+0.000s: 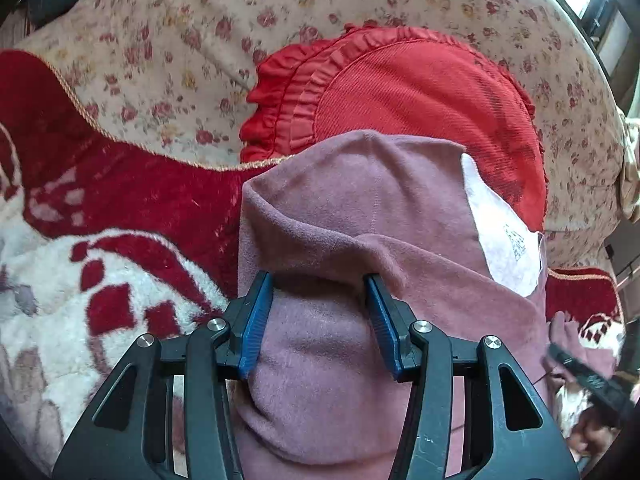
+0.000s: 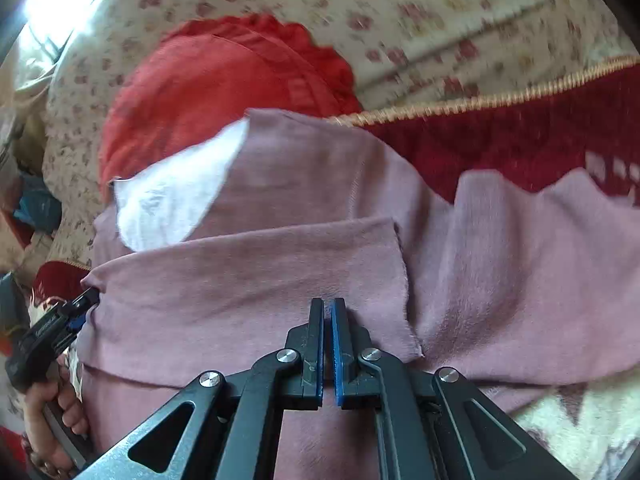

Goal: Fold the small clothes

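A small mauve fleece garment [image 1: 360,216] with a white patch [image 1: 500,224] lies on a red and white blanket. My left gripper [image 1: 320,280] is open, its blue fingers astride a raised fold of the garment. In the right wrist view the same garment [image 2: 300,184] lies partly folded, with a flap [image 2: 248,272] laid over its near part. My right gripper [image 2: 328,304] is shut at the near edge of that flap; whether cloth is pinched between its pads is hidden. The left gripper [image 2: 84,312] shows at the flap's left end, held by a hand.
A red ruffled cushion [image 1: 408,92] lies just behind the garment, on a floral cover [image 1: 180,32]. The red and white blanket [image 1: 120,208] with a gold cord edge spreads to the left and under the garment. The right gripper's tip [image 1: 584,376] shows at lower right.
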Tool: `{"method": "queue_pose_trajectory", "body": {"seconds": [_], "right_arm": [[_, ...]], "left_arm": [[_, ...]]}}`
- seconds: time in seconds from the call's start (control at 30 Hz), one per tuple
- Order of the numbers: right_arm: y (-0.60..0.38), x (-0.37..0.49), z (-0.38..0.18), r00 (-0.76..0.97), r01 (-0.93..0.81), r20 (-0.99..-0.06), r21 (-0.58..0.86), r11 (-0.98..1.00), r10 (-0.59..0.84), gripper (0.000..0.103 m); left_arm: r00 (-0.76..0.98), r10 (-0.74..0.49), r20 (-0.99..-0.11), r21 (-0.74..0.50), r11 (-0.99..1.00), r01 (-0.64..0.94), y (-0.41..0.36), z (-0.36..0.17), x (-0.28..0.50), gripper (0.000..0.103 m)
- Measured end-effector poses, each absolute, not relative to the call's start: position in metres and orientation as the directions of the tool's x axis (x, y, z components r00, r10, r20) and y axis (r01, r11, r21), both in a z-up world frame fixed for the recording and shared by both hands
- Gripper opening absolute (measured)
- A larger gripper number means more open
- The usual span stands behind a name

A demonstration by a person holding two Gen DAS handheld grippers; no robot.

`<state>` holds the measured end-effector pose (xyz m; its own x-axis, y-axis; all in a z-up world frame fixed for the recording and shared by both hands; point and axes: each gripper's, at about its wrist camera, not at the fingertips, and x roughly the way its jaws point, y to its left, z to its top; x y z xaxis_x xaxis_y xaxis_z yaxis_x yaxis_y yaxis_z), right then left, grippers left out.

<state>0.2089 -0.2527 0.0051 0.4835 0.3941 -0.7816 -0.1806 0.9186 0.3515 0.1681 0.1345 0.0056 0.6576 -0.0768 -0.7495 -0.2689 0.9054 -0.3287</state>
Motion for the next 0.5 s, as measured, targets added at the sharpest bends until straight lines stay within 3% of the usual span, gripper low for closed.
{"method": "queue_pose_trajectory", "body": {"seconds": [0.13,0.23,0.3,0.37,0.5], "right_arm": [[-0.300,0.179,0.050,0.629,-0.167,-0.685,0.343,0.924,0.368,0.003],[-0.364,0.158,0.071,0.723,-0.053,-0.644,0.309,0.949,0.250,0.006],[-0.416,0.145,0.076,0.758,0.056,-0.631,0.318,0.946,0.167,0.013],[-0.467,0.129,0.076,0.777,0.174,-0.625,0.335,0.926,0.079,0.029],[-0.551,0.102,0.070,0.782,0.330,-0.617,0.290,0.898,-0.087,0.031]], "left_arm": [[0.706,-0.080,-0.704,-0.315,0.925,-0.210,0.123,0.021,0.154,0.048],[0.719,-0.155,-0.678,-0.329,0.938,-0.109,0.100,0.026,0.146,0.052],[0.713,-0.185,-0.677,-0.314,0.948,-0.052,0.083,0.027,0.143,0.052],[0.697,-0.224,-0.681,-0.293,0.956,0.021,0.063,0.027,0.143,0.052],[0.675,-0.276,-0.685,-0.276,0.955,0.111,0.038,0.024,0.143,0.052]]}}
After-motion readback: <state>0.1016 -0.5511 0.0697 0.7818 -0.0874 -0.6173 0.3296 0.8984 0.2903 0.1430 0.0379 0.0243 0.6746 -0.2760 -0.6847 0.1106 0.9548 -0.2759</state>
